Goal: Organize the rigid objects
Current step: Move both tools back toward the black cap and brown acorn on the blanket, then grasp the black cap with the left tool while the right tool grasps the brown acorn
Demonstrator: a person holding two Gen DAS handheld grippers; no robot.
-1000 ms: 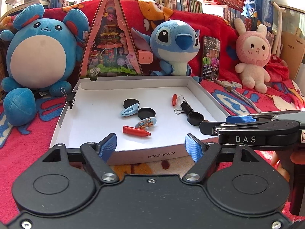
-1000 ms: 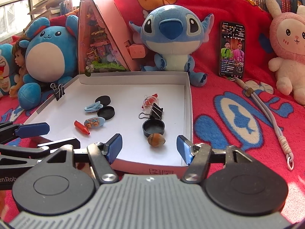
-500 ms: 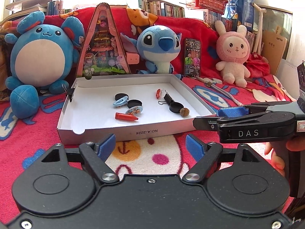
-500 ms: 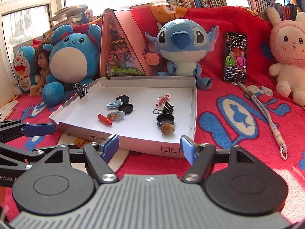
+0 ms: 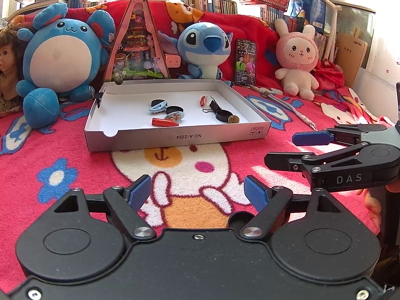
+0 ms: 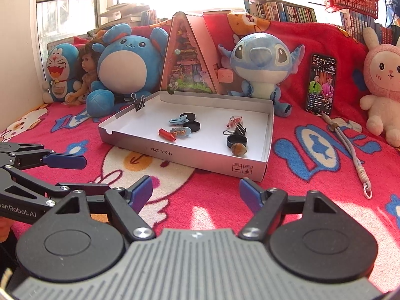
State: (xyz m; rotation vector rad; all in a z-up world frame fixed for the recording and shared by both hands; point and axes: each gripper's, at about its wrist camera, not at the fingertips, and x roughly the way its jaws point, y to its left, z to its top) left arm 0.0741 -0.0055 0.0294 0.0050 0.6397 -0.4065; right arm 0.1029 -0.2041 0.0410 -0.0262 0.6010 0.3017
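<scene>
Your left gripper (image 5: 197, 191) and right gripper (image 6: 195, 193) hover empty, jaws apart, the right's just widening. The small items sit in the white box (image 5: 175, 137), frame centre; next, reach forward for one.

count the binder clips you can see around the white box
2. One black binder clip is clamped upright on the white box at its far left wall. A second binder clip lies inside on the right, between the pinkish item and the black round cap. Others may be hidden.
</scene>
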